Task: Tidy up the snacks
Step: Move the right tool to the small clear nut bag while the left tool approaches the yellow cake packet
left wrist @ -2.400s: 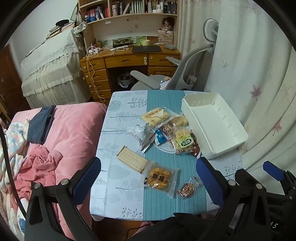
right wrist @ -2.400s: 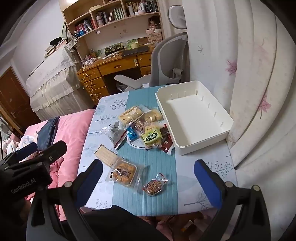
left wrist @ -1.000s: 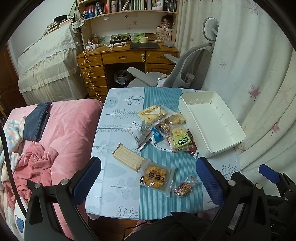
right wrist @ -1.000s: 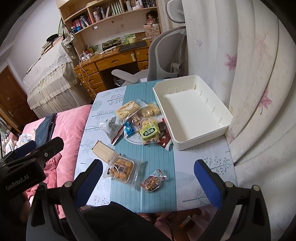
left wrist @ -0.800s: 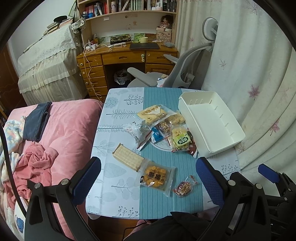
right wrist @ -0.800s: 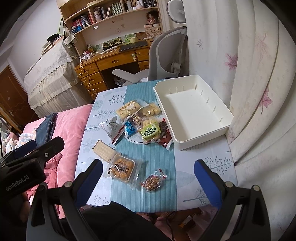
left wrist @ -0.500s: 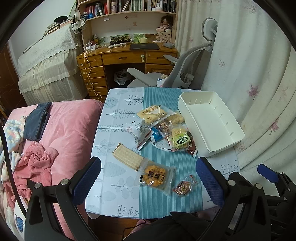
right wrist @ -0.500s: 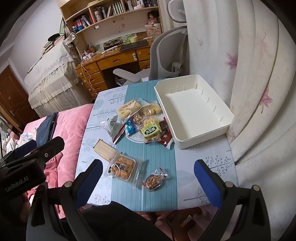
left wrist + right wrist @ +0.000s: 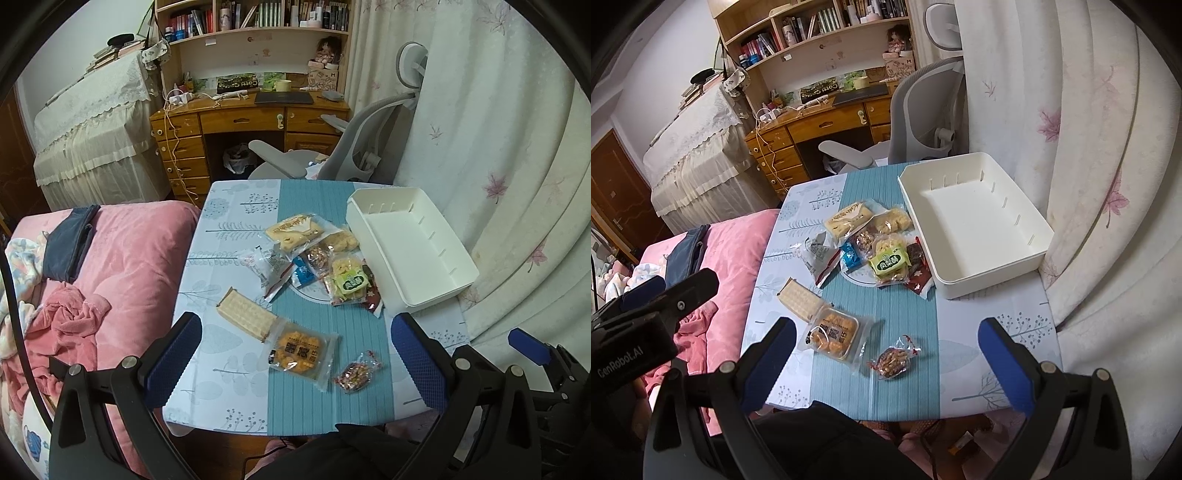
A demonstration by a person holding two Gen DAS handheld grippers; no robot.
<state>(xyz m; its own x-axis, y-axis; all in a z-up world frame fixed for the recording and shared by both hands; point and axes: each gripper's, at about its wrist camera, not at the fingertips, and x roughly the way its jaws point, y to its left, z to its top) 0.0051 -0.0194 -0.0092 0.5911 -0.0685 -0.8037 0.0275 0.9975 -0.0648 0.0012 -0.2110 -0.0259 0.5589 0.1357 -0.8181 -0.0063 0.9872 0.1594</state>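
We hold both grippers above the near table edge, L gripper (image 9: 295, 354) & R gripper (image 9: 886, 354), jaws spread wide, nothing between them. Empty white rectangular plastic bin (image 9: 971, 221) sits at table's far right. Wrapped snack packets (image 9: 882, 254) lie loose just left of it, orange-pastry tray pack (image 9: 833, 334) nearer us.

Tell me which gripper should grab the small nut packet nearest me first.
Right, probably. The nut packet lies nearly centred between the open right gripper, and the white bin is on that side. The left gripper sits left of it.
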